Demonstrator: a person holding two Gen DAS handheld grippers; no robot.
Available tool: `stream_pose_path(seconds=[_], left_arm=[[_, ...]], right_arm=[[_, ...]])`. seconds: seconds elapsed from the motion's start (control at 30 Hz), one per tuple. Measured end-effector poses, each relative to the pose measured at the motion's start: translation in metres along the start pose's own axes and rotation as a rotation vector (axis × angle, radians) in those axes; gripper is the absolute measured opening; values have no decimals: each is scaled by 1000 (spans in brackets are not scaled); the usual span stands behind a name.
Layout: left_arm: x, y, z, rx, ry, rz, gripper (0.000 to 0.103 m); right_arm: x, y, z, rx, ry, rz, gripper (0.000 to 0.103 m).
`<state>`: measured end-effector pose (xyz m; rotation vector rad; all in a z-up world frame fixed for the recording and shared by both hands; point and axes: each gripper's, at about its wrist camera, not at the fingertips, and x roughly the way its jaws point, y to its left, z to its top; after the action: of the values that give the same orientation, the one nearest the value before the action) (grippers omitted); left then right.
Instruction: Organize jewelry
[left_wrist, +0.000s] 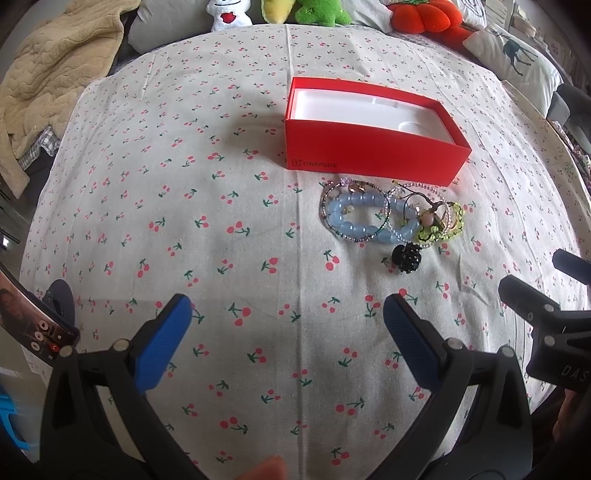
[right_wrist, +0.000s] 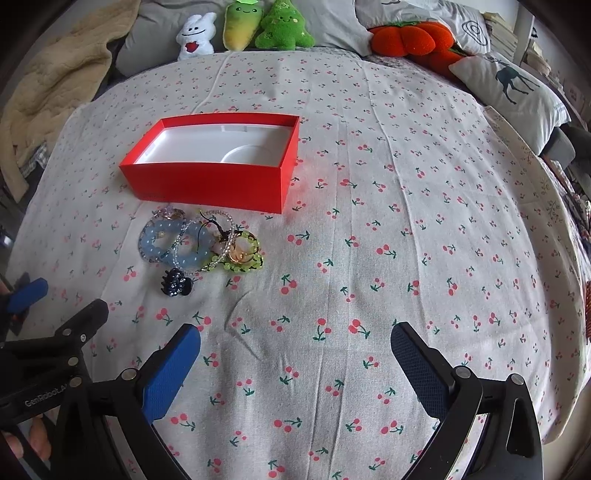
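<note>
A red box (left_wrist: 373, 149) (right_wrist: 207, 184) with a white inner tray lies open on the cherry-print cloth. Just in front of it sits a jewelry pile: blue bead bracelets (left_wrist: 354, 218) (right_wrist: 166, 243), a yellow-green bead bracelet (left_wrist: 452, 221) (right_wrist: 247, 254) and a black hair claw (left_wrist: 406, 258) (right_wrist: 177, 282). My left gripper (left_wrist: 288, 310) is open, low over the cloth, with the pile ahead and to its right. My right gripper (right_wrist: 295, 343) is open too, with the pile ahead to its left. Neither holds anything. Each gripper shows at the edge of the other's view.
Plush toys (right_wrist: 243, 26) and an orange plush (right_wrist: 413, 40) line the far edge, with a deer-print pillow (right_wrist: 513, 88) at the right. A beige blanket (left_wrist: 48, 74) lies at the far left. A phone (left_wrist: 33, 325) sits at the near left.
</note>
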<state>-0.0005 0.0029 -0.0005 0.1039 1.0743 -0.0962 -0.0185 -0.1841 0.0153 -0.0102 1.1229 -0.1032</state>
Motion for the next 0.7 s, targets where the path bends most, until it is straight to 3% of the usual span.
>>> stream_pose_path(seconds=[0.7], left_arm=[[-1, -3, -1, 4, 4, -7, 103]], right_arm=[[-1, 3, 1, -1, 0, 2, 103]])
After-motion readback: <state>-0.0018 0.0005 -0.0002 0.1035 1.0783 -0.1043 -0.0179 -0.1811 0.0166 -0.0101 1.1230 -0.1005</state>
